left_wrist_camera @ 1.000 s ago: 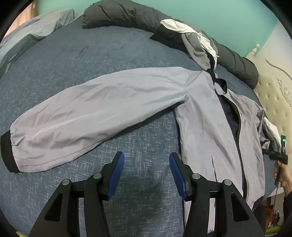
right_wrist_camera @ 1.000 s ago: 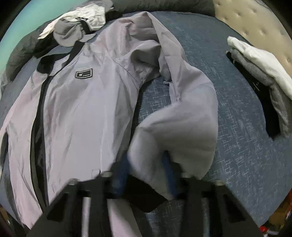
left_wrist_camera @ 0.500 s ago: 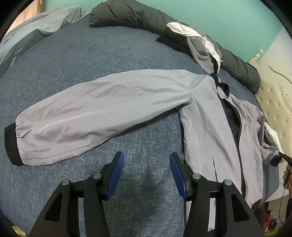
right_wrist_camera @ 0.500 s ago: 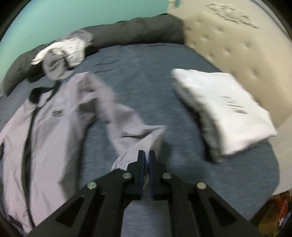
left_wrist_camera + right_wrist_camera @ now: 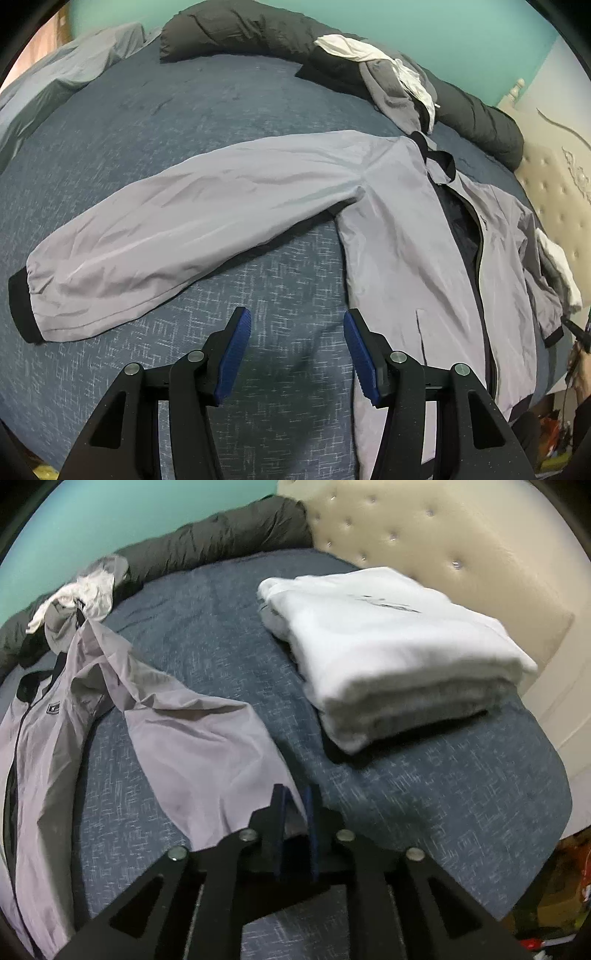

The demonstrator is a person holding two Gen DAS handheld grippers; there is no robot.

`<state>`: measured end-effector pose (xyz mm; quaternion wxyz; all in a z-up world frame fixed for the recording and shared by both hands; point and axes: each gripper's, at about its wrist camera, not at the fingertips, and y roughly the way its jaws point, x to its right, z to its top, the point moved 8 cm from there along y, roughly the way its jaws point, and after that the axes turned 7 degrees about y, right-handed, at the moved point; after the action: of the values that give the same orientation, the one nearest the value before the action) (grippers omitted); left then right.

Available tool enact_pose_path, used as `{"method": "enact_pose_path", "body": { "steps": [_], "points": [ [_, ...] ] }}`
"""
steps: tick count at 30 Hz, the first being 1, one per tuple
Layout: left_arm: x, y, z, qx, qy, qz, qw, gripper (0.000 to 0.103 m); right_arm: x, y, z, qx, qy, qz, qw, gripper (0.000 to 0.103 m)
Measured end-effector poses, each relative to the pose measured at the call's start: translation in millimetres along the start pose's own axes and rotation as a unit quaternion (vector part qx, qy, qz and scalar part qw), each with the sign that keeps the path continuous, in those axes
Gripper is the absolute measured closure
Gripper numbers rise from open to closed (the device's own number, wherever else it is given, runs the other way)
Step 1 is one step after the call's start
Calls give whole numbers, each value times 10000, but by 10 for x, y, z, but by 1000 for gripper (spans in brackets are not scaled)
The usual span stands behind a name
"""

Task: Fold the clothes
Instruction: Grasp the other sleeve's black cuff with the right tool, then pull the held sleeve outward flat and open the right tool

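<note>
Jacket point(image 5: 399, 236) spread front-up on the bed point(image 5: 184, 110), its far sleeve point(image 5: 184, 229) stretched toward 9 o'clock. Right gripper point(image 5: 295, 805), nearly closed, pinches the near sleeve point(image 5: 199, 746) end, apparently spreading it; left gripper point(image 5: 293, 354) hovers wide open, empty. Next: probably lay sleeve flat.

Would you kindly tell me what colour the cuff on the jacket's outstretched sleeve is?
Black, on the cuff of the light grey jacket; clearest in the left wrist view.
</note>
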<state>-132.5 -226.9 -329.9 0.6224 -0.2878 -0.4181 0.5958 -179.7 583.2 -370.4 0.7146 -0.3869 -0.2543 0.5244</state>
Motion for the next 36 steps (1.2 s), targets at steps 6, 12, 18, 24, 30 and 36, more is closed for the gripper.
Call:
{"method": "enact_pose_path", "body": {
  "steps": [6,12,18,24,30,36],
  "points": [
    [159,24,84,40,59,-48,10000,45,173,-48,-204,172,753,845,9934,48],
    [334,38,112,26,159,-132,9998,45,177,106,-355,20,1043,1190,9874,44],
    [439,-5,142,53,209,-166,9996,44,150,164,-451,-11,1101,1255,9860,68],
    [467,-37,190,81,250,-163,9995,44,-45,-274,-208,376,525,1456,9872,94],
    [492,-24,224,77,224,-176,9996,44,-228,-933,600,952,-256,1539,9832,97],
    [576,-10,243,85,265,-214,9994,44,26,-1173,1465,1202,-19,1257,9848,97]
  ]
}}
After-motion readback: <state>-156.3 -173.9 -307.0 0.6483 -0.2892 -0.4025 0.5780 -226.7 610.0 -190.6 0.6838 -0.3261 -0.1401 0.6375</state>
